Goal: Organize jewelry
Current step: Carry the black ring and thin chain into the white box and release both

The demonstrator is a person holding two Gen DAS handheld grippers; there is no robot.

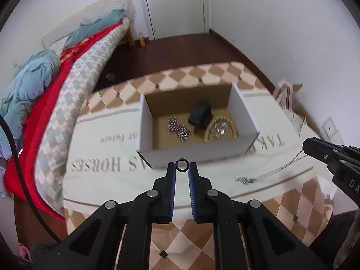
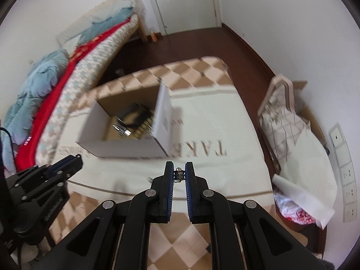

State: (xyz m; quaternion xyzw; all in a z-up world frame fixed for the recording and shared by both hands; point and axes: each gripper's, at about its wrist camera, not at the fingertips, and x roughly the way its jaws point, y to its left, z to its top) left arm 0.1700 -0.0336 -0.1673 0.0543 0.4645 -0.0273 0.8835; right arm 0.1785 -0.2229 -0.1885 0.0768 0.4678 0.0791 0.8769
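Two pieces are pinched: our left gripper [image 1: 182, 165] grips a ring [image 1: 181, 165], our right gripper [image 2: 179, 173] a necklace [image 2: 179, 174], both just before the box [image 1: 198, 150]; lift clear of its wall.

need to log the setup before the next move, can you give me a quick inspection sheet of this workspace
surface: cream printed cloth over a checked table top.
job's things: open cardboard box holding a silver bracelet, a black item and a beaded bracelet; a small dark ring; a silver chain trailing onto the cloth.
clutter: nothing seen on the cloth.
grippers: left tongs pinch the ring at the tips; right tongs closed on the chain's small charm.
cables: black cable at the left edge.
surroundings: bed with red and blue bedding, white door, dark wood floor.
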